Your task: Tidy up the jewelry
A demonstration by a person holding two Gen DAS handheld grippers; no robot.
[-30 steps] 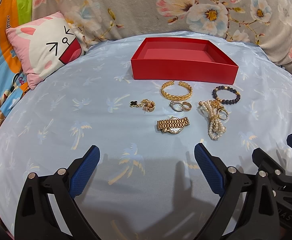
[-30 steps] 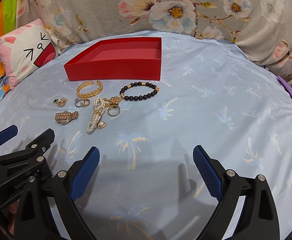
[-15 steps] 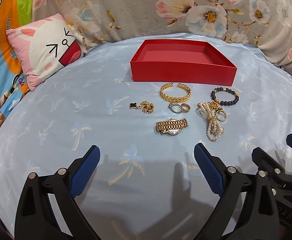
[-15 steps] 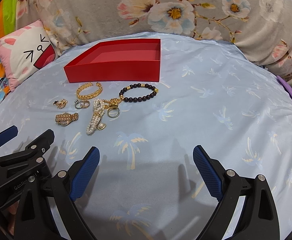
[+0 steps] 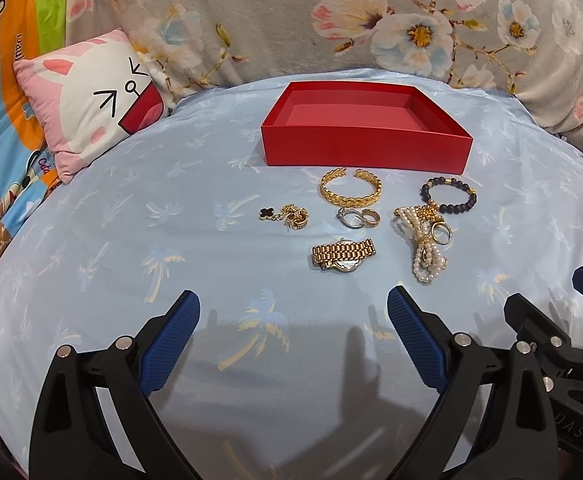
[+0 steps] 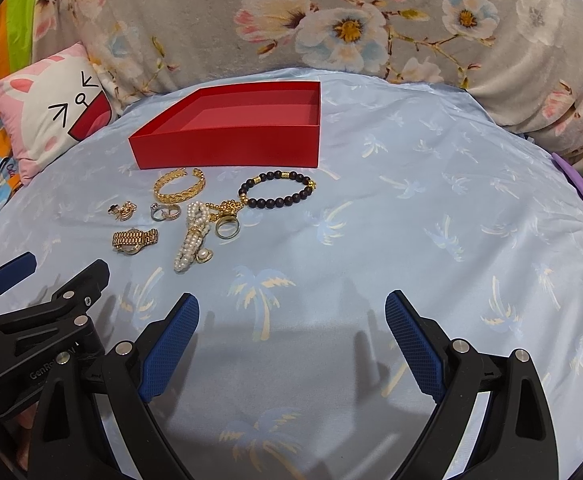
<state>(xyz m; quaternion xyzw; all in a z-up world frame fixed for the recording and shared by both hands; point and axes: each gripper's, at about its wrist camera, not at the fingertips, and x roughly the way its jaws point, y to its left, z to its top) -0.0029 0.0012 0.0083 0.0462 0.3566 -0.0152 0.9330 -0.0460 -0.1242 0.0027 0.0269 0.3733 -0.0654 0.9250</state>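
Observation:
An empty red box [image 5: 365, 148] [image 6: 227, 148] stands at the back of the light blue cloth. In front of it lie a gold cuff bracelet [image 5: 350, 193] [image 6: 178, 187], a dark bead bracelet [image 5: 449, 197] [image 6: 277, 191], a pearl strand [image 5: 423, 248] [image 6: 192, 236], a gold ring [image 5: 439, 233] [image 6: 227, 227], two small rings [image 5: 358, 217] [image 6: 165, 212], a clover earring cluster [image 5: 287, 215] [image 6: 123, 210] and a gold watch [image 5: 343, 255] [image 6: 134, 239]. My left gripper [image 5: 293, 320] is open and empty, short of the watch. My right gripper [image 6: 291, 322] is open and empty, right of the jewelry.
A bunny cushion [image 5: 87, 100] [image 6: 47, 116] lies at the left edge of the cloth. A floral blanket [image 5: 331, 20] [image 6: 351, 20] rises behind the box. The right gripper's body shows in the left view [image 5: 551, 344], the left gripper's in the right view [image 6: 31, 320].
Both grippers have pulled back slightly or tilted, so the jewelry and box sit a little higher in each view. Nothing on the cloth has moved.

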